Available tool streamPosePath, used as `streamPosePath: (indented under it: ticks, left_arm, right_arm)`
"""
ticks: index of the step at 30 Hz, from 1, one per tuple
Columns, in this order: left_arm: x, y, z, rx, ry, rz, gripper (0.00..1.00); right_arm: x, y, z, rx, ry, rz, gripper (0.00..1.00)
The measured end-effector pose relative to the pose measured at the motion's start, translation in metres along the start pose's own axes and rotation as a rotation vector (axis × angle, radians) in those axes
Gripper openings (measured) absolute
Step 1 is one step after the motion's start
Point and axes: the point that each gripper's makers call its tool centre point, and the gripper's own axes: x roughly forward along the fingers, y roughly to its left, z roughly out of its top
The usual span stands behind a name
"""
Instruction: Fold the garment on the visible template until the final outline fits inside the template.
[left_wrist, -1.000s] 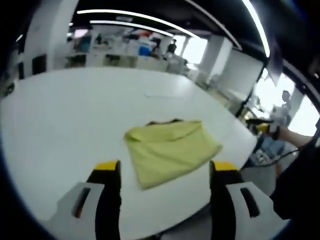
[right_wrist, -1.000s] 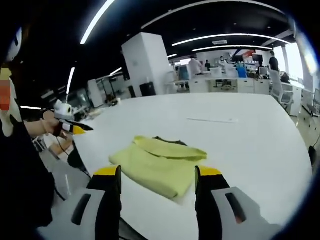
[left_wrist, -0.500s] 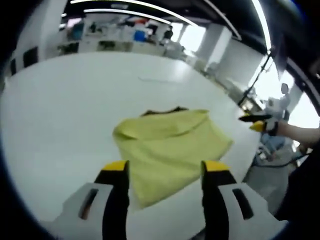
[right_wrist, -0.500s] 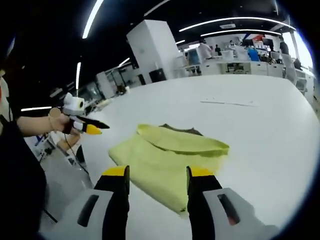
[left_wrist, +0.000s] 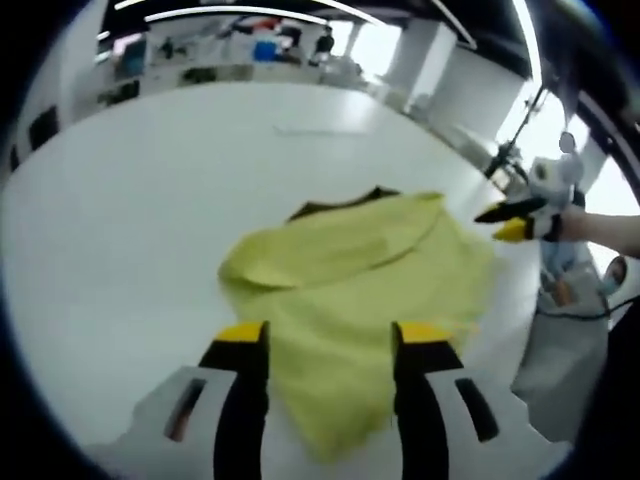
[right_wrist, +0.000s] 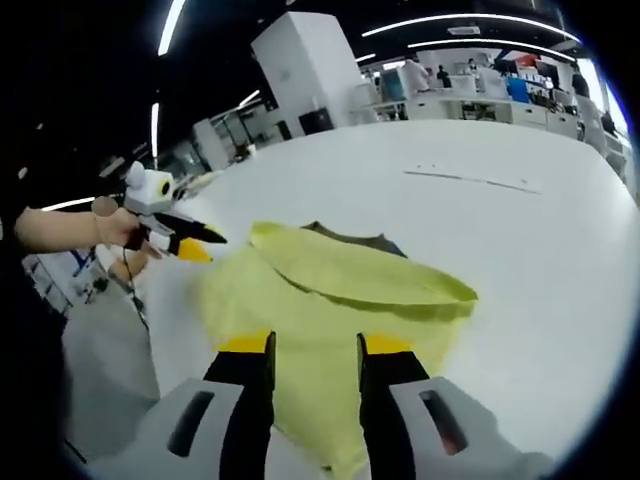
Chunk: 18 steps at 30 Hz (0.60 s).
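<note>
As both pairs of jaws stand apart over folded yellow fabric garment (left_wrist: 350, 290) on white round bench (left_wrist: 130, 200), nothing is clamped. Risk judged: near edge overhangs bench; uneven grasp could drag garment off, or fold undone.

The garment (left_wrist: 350, 275) lies folded on the table (left_wrist: 120, 200), near its edge. In the left gripper view the left gripper (left_wrist: 328, 340) hangs above the cloth's near part (its 2 jaws apart), with the right gripper (left_wrist: 512, 222) beyond the garment's right side.
</note>
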Motion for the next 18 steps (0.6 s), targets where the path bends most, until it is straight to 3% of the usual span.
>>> streamPosePath:
  ticks: [5,18]
  left_arm:
    - [0.013,0.006,0.002,0.015,0.016,-0.006,0.42]
    - [0.031,0.017,0.006,0.038,0.026,-0.001,0.39]
  right_arm:
    - [0.017,-0.006,-0.006,-0.01,0.04,0.015,0.31]
    - [0.04,-0.025,-0.012,-0.018,0.07,-0.007,0.28]
